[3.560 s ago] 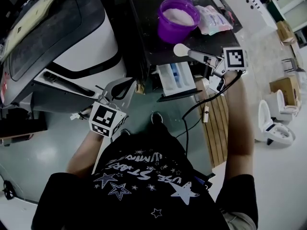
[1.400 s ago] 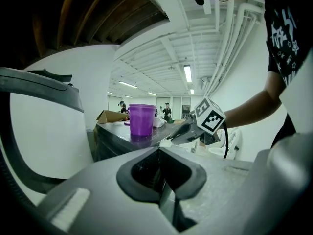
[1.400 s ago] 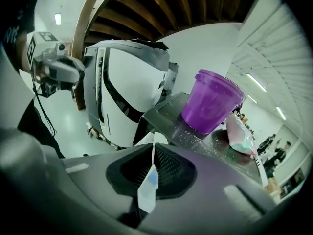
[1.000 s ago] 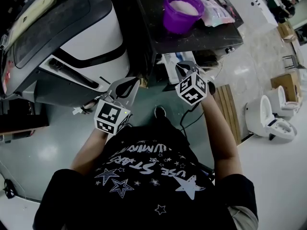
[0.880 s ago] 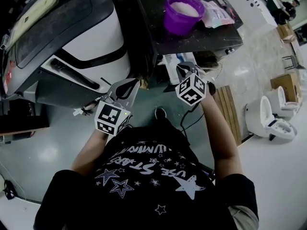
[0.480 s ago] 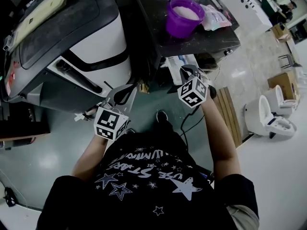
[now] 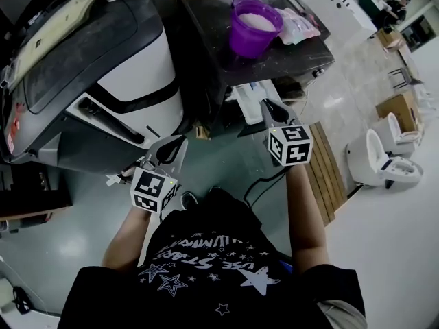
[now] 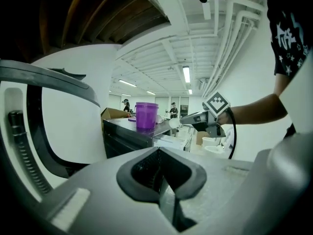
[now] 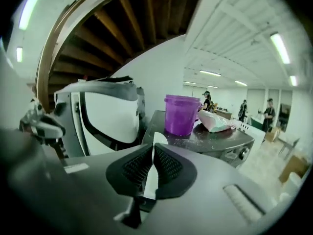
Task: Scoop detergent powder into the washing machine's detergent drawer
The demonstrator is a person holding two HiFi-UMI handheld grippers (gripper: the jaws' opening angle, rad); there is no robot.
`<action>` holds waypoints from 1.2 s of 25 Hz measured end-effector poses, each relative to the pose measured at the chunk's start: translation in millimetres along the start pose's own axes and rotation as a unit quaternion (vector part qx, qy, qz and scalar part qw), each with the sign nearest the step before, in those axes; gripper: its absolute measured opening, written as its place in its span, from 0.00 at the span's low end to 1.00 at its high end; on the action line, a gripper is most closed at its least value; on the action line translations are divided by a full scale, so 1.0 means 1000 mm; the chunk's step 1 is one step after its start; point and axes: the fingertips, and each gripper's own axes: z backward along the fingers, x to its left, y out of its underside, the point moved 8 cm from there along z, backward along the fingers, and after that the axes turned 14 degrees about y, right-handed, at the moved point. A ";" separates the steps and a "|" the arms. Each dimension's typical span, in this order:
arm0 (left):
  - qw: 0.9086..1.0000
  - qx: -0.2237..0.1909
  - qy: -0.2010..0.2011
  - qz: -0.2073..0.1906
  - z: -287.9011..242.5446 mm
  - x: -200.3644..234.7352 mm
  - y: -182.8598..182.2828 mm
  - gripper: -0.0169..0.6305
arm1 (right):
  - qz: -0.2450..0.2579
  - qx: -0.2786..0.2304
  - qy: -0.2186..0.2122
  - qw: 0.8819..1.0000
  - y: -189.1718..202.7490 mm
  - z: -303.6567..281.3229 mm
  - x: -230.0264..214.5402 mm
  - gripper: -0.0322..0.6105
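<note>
At your far left stands a large white machine (image 7: pixel 130 74) with a rounded, glossy shell, a dark grey top and black bands. Your left gripper (image 7: pixel 177 142) hangs in front of it over the smooth greenish floor (image 7: pixel 226 153). Its ribbed black fingers (image 8: pixel 142 173) are pressed together with nothing between them, well apart from anything the task needs. Further right, the washing machine (image 7: pixel 274 57) has a dark, flat top dusted with white specks. On that top sits a translucent purple bucket (image 7: pixel 250 29), round and straight-walled, holding pale detergent powder (image 7: pixel 255 20). Below the front edge of that top the detergent drawer (image 7: pixel 248 96) stands pulled out, a white plastic tray with a blue part inside. Your right gripper (image 9: pixel 152 151) is held just beside the drawer. Its ribbed fingers (image 9: pixel 171 170) are clamped on the thin white handle of the plastic scoop (image 9: pixel 157 139). The handle runs up between the pads, and the rounded bowl pokes out past the fingertips toward the bucket. From the left gripper view the bowl shows just above the open drawer; you cannot tell whether it holds powder. Right of the bucket lies a crinkled pinkish-white detergent bag (image 7: pixel 300 26), touching it.
</note>
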 end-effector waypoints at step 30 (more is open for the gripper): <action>0.999 0.031 0.019 -0.002 0.029 -0.060 0.007 0.03 | -0.201 -0.013 0.002 0.979 0.047 0.120 0.042 0.11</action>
